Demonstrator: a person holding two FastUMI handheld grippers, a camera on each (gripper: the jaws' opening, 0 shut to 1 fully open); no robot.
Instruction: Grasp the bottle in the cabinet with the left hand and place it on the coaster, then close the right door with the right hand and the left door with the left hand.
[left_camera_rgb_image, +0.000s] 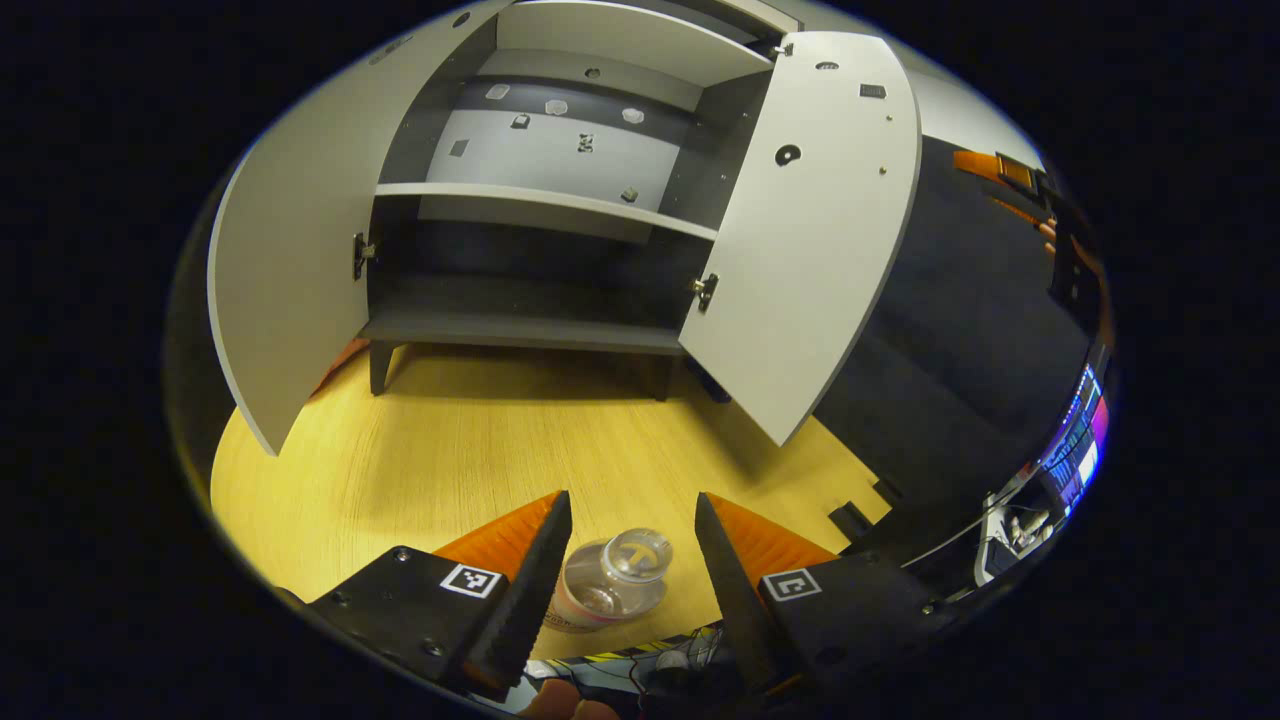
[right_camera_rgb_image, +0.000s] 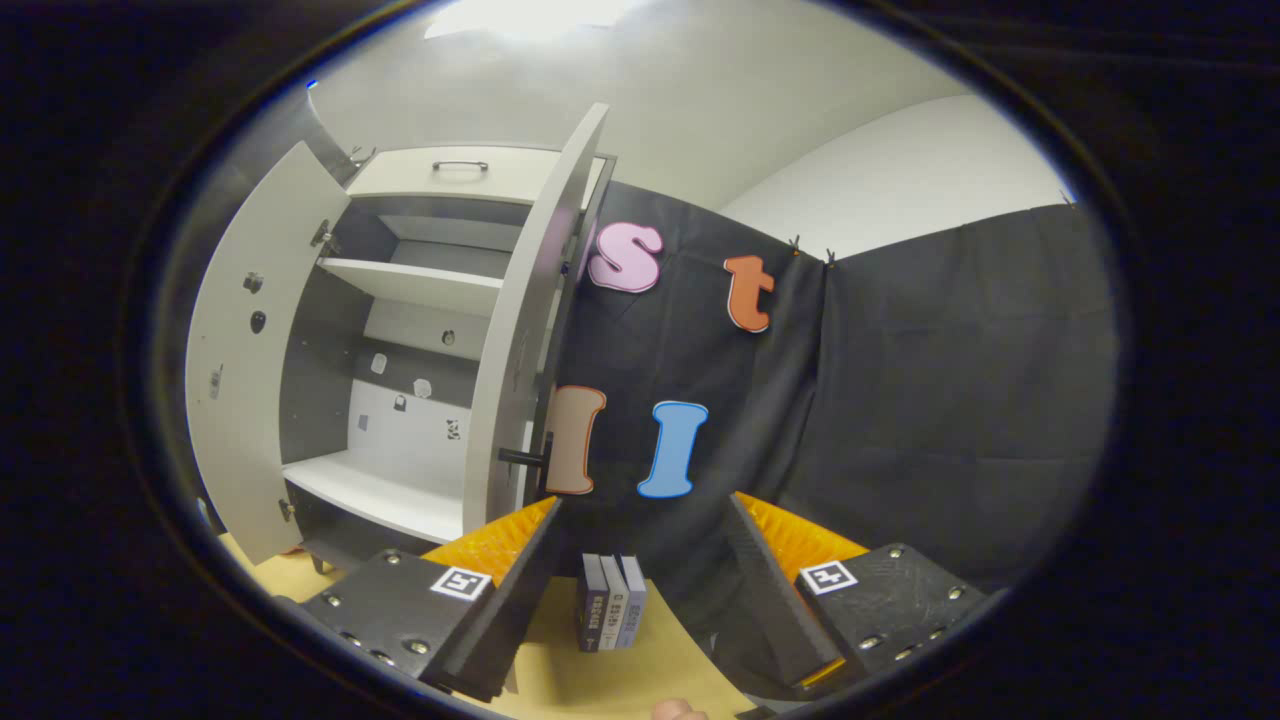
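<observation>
Left hand-held gripper (left_camera_rgb_image: 632, 545): released, fingers spread wide, held above the desk and tilted down toward it; nothing between the pads is gripped.
Bottle (left_camera_rgb_image: 612, 580): clear, with a clear round cap, seen from above; it stands on the desk below the gap between the left fingers, touching neither of them.
Coaster (left_camera_rgb_image: 562, 620): a pale disc edge shows under the bottle's base, so the bottle sits on it; most of it is hidden by the bottle and the left finger.
Desk (left_camera_rgb_image: 470, 450): light wood grain, carrying the cabinet at its far side and the bottle near the front edge.
Cabinet (left_camera_rgb_image: 530, 260): grey inside, white shelf across the middle, standing on short legs; small markers are stuck on its back wall.
Left door (left_camera_rgb_image: 290, 260): swung fully open.
Right door (left_camera_rgb_image: 810, 230): also open, standing out toward the camera; in the right gripper view it is seen edge-on (right_camera_rgb_image: 520, 330) with a dark handle on its outer face.
Right hand-held gripper (right_camera_rgb_image: 645, 545): released, fingers wide apart, holding nothing, raised and pointed at the black wall just right of the right door.
Books (right_camera_rgb_image: 610, 602): a few upright spines on the desk, between and beyond the right fingers.
</observation>
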